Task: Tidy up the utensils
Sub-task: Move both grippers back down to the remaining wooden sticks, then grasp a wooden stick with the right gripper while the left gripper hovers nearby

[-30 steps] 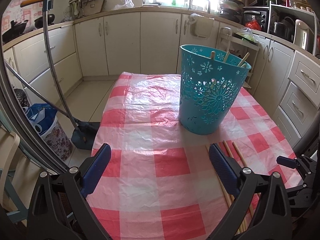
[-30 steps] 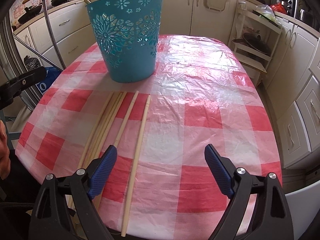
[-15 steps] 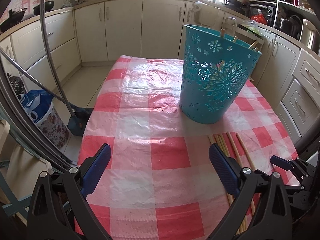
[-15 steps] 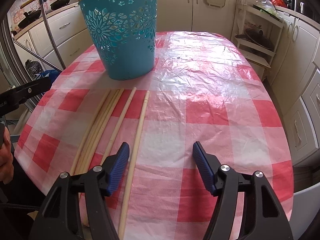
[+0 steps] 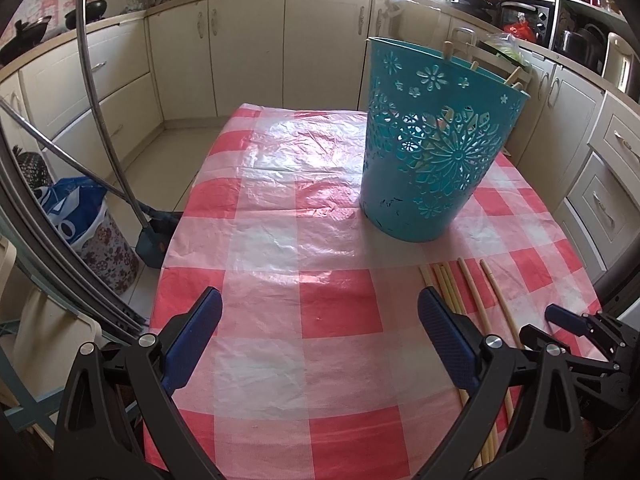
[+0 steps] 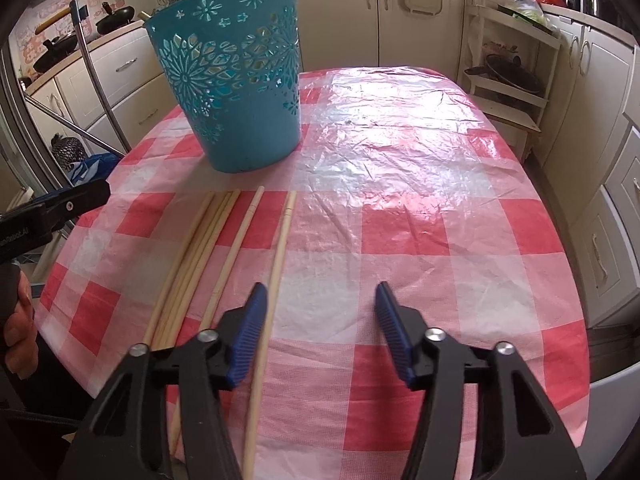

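A teal cut-out basket stands on the red-checked tablecloth, with a few wooden sticks poking over its rim; it also shows in the right wrist view. Several long wooden chopsticks lie side by side in front of it, also seen in the left wrist view. My right gripper is open and low over the cloth, its left finger next to the rightmost chopstick. My left gripper is open and empty, left of the chopsticks.
Kitchen cabinets surround the table. A mop handle and a floral bin stand on the floor to the left. A shelf rack with pans stands at the far right. The table edge drops off to the right.
My right gripper has narrowed its opening and moved left toward the rightmost chopstick. My left gripper has pulled back and risen slightly; it stays wide open.
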A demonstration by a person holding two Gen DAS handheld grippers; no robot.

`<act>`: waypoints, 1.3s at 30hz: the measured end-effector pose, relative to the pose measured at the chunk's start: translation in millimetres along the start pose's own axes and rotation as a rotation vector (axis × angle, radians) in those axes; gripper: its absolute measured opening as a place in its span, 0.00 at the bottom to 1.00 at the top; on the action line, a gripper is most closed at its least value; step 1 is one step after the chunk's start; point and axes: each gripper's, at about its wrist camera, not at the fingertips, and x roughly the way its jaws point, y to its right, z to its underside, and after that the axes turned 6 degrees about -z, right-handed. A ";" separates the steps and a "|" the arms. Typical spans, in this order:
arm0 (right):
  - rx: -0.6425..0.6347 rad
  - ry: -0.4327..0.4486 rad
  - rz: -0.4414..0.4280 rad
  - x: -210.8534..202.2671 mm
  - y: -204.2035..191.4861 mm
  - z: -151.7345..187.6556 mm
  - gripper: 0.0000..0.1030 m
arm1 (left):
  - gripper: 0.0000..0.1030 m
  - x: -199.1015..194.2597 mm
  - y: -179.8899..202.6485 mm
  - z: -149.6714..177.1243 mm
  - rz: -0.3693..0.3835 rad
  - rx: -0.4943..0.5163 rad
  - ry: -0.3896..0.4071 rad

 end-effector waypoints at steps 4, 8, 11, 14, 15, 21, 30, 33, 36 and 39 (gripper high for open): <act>-0.007 -0.001 -0.004 0.4 -0.4 -0.4 0.36 | 0.92 1.5 0.4 0.0 0.004 -0.005 -0.004; -0.004 0.006 -0.017 1.3 -1.2 -2.7 0.35 | 0.92 2.7 5.9 0.6 0.007 0.007 -0.007; -0.007 0.028 -0.040 -0.9 -5.2 -6.3 0.35 | 0.92 2.8 11.0 1.6 0.011 0.015 -0.005; -0.023 0.022 -0.043 3.3 -10.1 -10.1 0.34 | 0.92 3.1 17.4 2.9 0.018 0.028 -0.006; -0.031 0.020 -0.041 5.7 -12.4 -11.5 0.34 | 0.92 3.6 20.1 3.6 0.019 0.035 -0.007; -0.118 -0.016 -0.007 20.8 -30.0 -14.2 0.18 | 0.91 9.8 37.5 4.7 0.018 0.063 -0.021; -0.104 -0.038 0.012 18.8 -22.3 -15.1 0.09 | 0.91 21.2 58.5 5.4 0.005 0.096 -0.036; -0.096 -0.040 0.004 17.6 -19.7 -14.9 0.09 | 0.91 25.3 62.8 6.4 -0.009 0.106 -0.045; -0.086 -0.043 0.000 16.3 -18.8 -15.2 0.09 | 0.91 29.2 63.1 6.3 -0.019 0.104 -0.056; -0.079 -0.044 -0.004 14.9 -18.1 -14.5 0.09 | 0.91 34.3 62.4 7.8 -0.029 0.103 -0.074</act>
